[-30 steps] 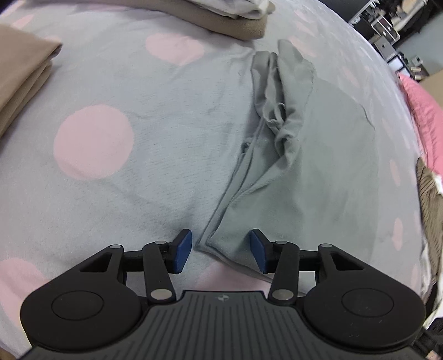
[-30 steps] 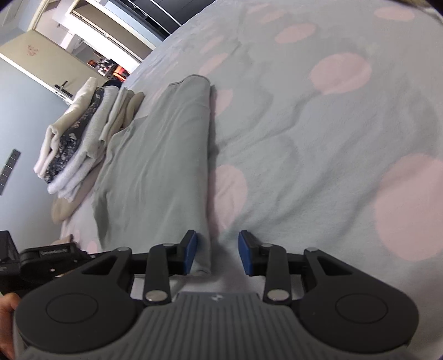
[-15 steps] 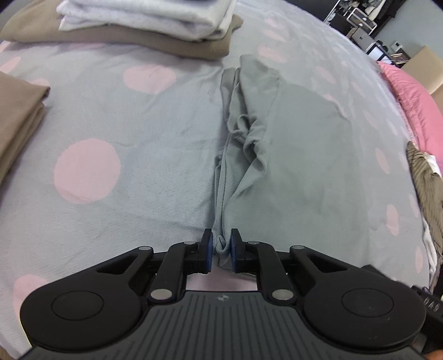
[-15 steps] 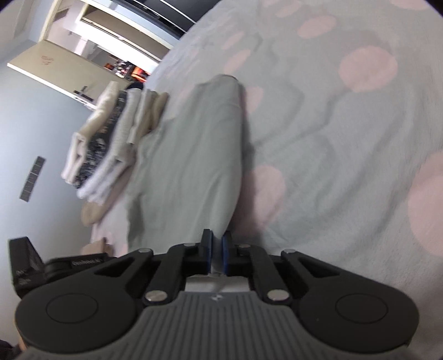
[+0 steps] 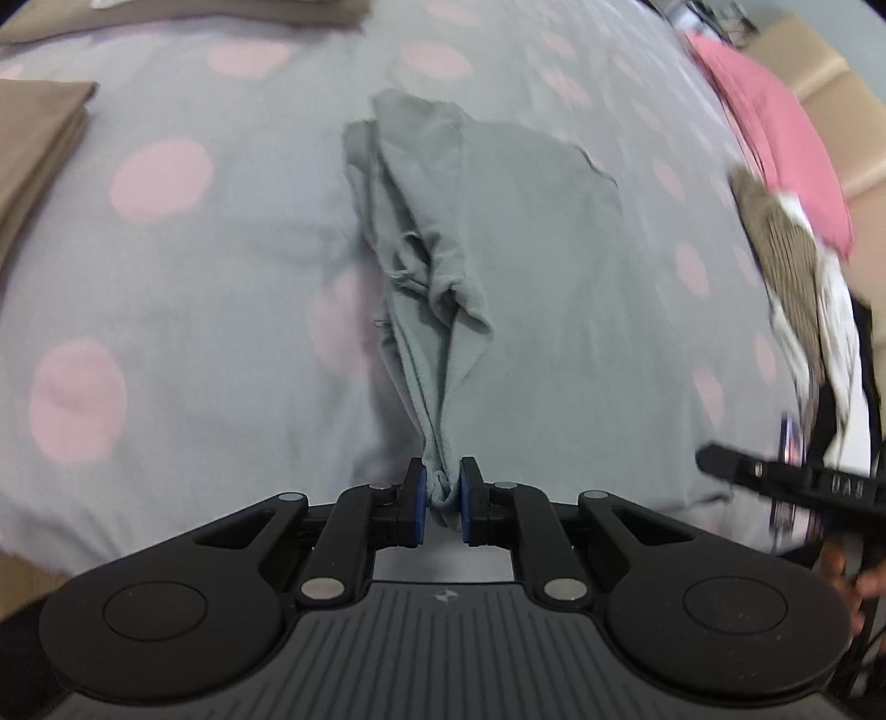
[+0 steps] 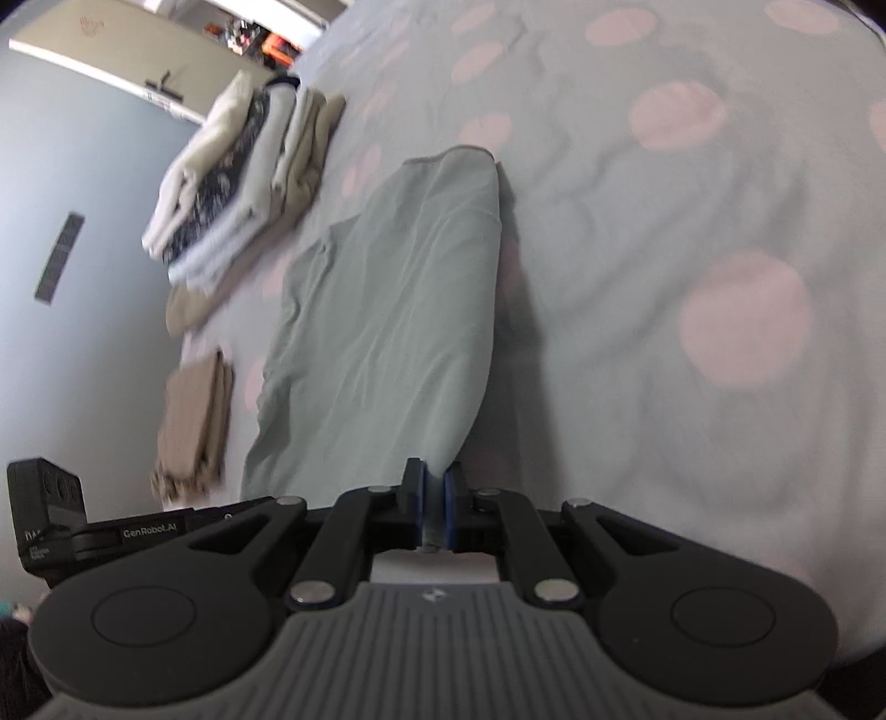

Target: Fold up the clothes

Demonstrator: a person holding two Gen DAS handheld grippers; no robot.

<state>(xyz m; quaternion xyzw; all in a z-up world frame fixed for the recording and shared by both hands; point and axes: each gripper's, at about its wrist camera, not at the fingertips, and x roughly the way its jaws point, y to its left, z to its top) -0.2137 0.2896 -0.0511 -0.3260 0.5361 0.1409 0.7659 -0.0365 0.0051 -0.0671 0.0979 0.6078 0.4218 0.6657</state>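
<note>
Covered by a grey bedspread (image 6: 637,343) dotted with pale pink circles and rumpled in soft ridges. Beyond the bedspread's far edge, bounded by a plain blue-grey wall (image 6: 83,221) bearing a small dark vent plate (image 6: 58,257). Above that wall, backed by a cream panel (image 6: 166,39) and cluttered shelving (image 6: 249,39). Lit evenly, with soft shadows.

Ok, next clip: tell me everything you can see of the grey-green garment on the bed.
The grey-green garment is thin, soft knit-looking cloth, plain, partly folded lengthwise on the grey bedspread with pink dots. One long side is bunched into wrinkled pleats; the other is a smooth rounded fold. Its near end is lifted: the left gripper is shut on the gathered corner, the right gripper on the smooth edge. The far end rests on the bed.
</note>
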